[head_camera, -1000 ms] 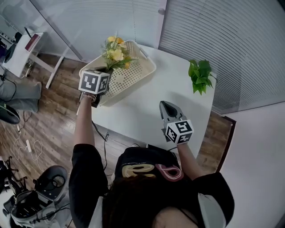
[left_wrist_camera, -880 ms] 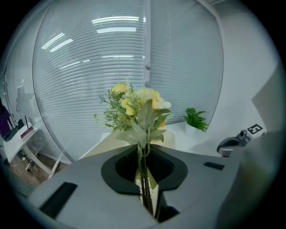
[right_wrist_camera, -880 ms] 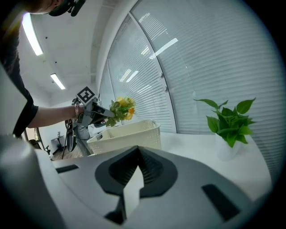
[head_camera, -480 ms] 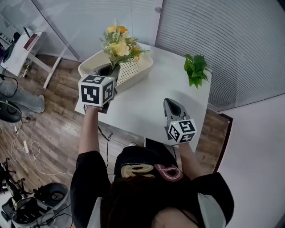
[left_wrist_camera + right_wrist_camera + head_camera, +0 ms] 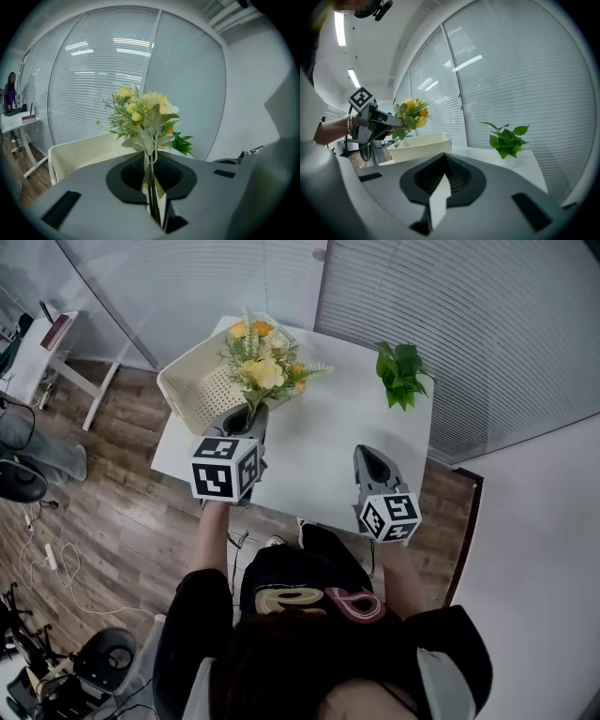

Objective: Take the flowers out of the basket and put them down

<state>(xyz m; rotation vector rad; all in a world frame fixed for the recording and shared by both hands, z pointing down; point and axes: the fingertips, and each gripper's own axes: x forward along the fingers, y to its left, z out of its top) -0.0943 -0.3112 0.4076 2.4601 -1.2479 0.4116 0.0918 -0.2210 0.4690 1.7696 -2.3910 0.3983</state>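
Note:
My left gripper (image 5: 251,417) is shut on the stems of a bunch of yellow and orange flowers (image 5: 263,362), which it holds up in the air over the white table (image 5: 319,442), just right of the cream basket (image 5: 202,385). In the left gripper view the stems (image 5: 151,187) stand pinched between the jaws, with the blooms (image 5: 143,110) above them. My right gripper (image 5: 367,457) hovers over the table's near right part, jaws together and nothing in them. The right gripper view shows the bunch (image 5: 411,114) and the basket (image 5: 421,145) to its left.
A small green plant (image 5: 398,373) stands at the table's far right corner, in front of the window blinds. The basket sits at the far left corner. A wooden floor with a desk (image 5: 47,343) and chairs lies to the left.
The left gripper has lifted the flowers up out of the basket and carried them right, toward the table's middle. The right gripper has barely moved.

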